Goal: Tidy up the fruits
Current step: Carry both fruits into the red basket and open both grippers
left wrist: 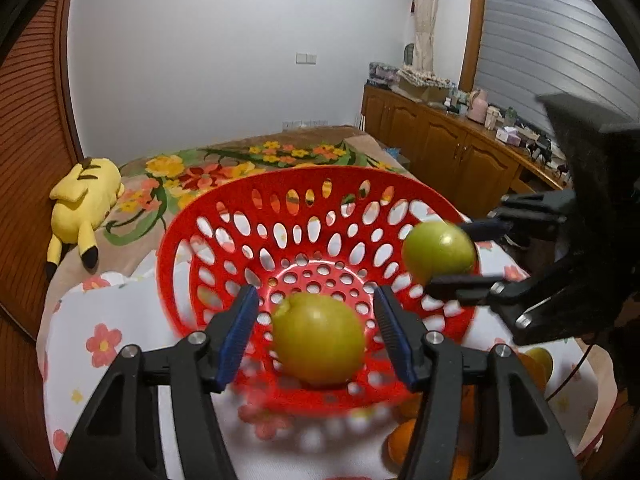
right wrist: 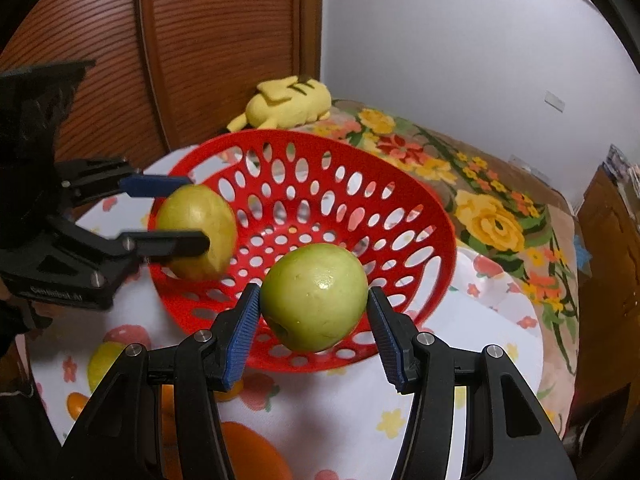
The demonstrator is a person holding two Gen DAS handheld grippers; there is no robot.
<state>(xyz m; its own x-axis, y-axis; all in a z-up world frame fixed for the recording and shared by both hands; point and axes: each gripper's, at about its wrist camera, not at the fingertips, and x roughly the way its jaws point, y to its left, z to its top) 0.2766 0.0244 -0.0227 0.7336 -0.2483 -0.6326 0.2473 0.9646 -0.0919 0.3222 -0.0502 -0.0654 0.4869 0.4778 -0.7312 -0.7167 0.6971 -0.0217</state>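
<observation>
- Risk, left side: left gripper (left wrist: 316,332) carries a green apple (left wrist: 319,340) over the near rim of the red basket (left wrist: 280,188); in its own view a gap shows at both pads. Judged a loose hold; fruit could drop early and roll out.
- Risk, right side: both tongs converge on the basket, so a collision is possible.
- Left tongs: part open, touching the apple in the right wrist view.
- Right gripper (right wrist: 314,314): part open, clamped on second green apple (right wrist: 315,297), above the basket's near rim.
</observation>
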